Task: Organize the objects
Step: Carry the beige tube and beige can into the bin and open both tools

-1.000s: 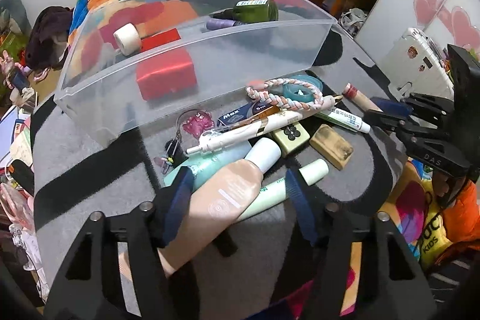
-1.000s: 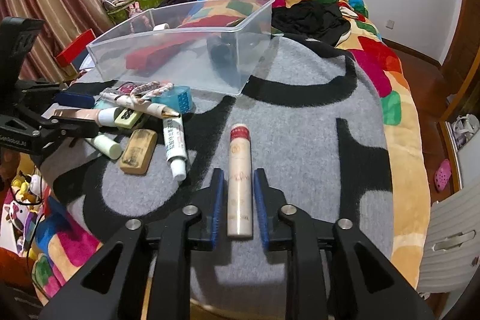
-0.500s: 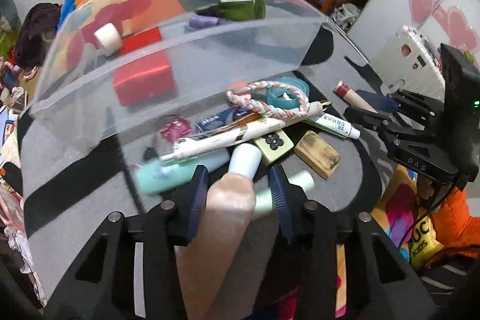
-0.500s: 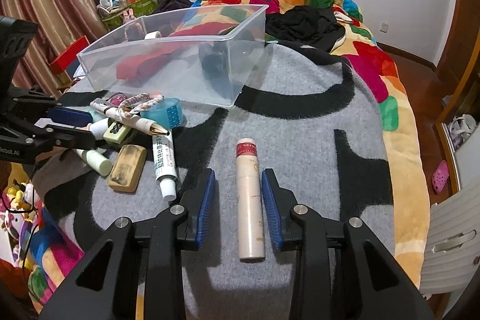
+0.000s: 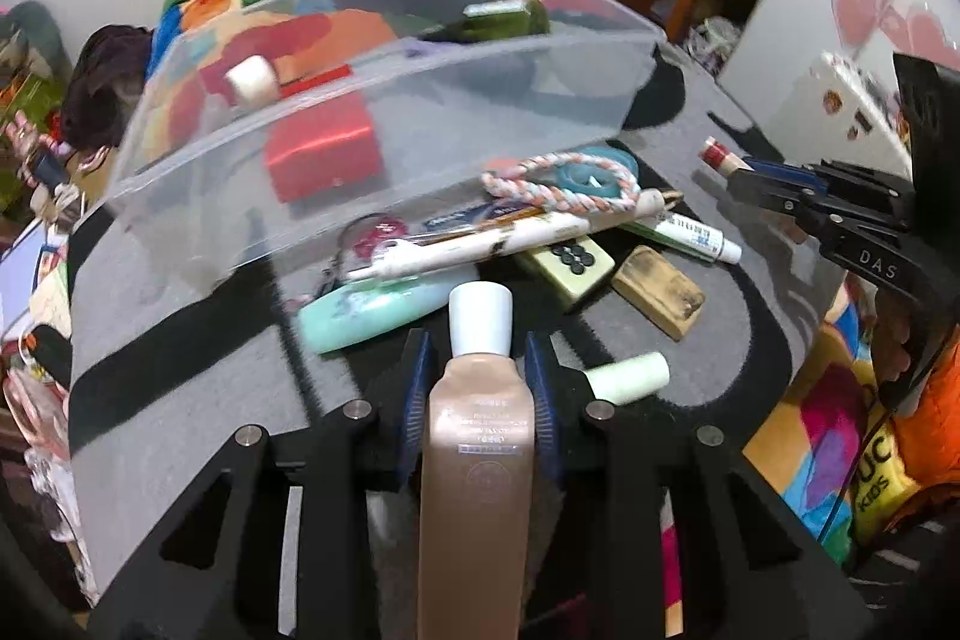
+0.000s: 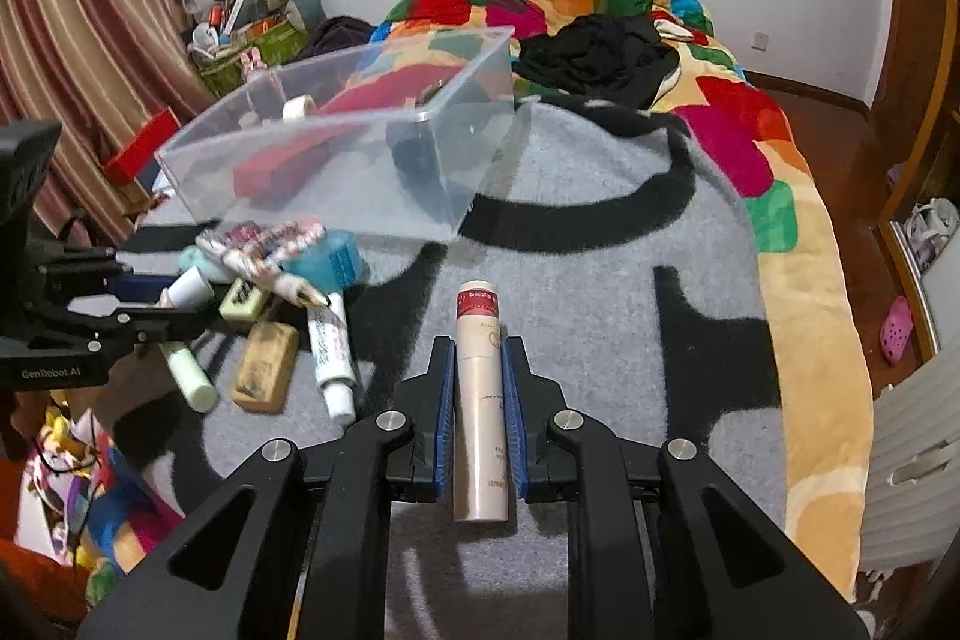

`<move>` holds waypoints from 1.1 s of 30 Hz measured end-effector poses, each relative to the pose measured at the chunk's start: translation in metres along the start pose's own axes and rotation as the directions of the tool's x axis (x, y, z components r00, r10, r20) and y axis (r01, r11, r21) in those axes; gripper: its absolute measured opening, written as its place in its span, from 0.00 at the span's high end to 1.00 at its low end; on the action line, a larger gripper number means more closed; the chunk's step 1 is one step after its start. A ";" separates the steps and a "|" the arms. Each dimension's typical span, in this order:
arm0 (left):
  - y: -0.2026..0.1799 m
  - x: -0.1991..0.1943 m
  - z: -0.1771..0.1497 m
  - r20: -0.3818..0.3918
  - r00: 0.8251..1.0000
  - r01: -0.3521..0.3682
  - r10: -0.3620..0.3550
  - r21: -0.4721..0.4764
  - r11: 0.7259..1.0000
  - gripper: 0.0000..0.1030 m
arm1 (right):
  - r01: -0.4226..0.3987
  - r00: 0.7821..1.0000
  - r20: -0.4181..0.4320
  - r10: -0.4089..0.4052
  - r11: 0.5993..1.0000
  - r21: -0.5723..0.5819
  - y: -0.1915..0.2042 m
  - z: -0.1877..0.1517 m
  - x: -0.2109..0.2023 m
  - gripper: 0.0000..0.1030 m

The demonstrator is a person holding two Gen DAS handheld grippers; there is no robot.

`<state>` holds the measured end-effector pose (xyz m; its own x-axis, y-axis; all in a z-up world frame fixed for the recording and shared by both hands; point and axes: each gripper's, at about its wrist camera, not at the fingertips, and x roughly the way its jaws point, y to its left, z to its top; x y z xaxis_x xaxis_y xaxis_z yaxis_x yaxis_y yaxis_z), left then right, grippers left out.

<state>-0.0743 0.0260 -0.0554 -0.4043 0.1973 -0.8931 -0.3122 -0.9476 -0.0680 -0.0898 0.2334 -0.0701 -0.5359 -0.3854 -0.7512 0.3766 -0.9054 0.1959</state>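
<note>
Left gripper (image 5: 479, 388) pinching tan bottle (image 5: 477, 466) with white cap, right gripper (image 6: 479, 394) pinching beige tube (image 6: 480, 400) with red band, clear box (image 6: 336, 154) on grey blanket (image 6: 600, 292) beyond.

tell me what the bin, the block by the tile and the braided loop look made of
Bin: clear hard plastic, glossy; the red box inside shows through its wall.
Block: probably unfinished wood, tan and matte with dark smudges; could be another material.
Braided loop: soft cord or yarn, pink and white strands twisted together, likely fabric.
</note>
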 end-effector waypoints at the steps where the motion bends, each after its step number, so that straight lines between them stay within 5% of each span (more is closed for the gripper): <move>1: 0.003 -0.004 -0.001 0.013 1.000 -0.001 0.001 -0.011 1.000 0.69 | -0.001 1.000 0.009 0.001 1.000 0.002 0.001 0.003 -0.003 0.87; 16: 0.040 -0.068 0.016 0.230 0.972 -0.013 0.046 -0.146 0.989 0.69 | -0.027 0.990 0.133 0.036 0.997 -0.067 0.039 0.063 -0.022 0.87; 33: 0.074 -0.046 0.074 0.191 0.973 -0.096 0.129 -0.176 0.980 0.69 | -0.048 0.997 0.054 0.056 0.991 -0.126 0.070 0.127 0.042 0.87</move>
<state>-0.1431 -0.0349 0.0133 -0.5976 0.1175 -0.7931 -0.1156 -0.9915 -0.0597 -0.1818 0.1311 -0.0079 -0.5543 -0.4442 -0.7039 0.4944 -0.8560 0.1510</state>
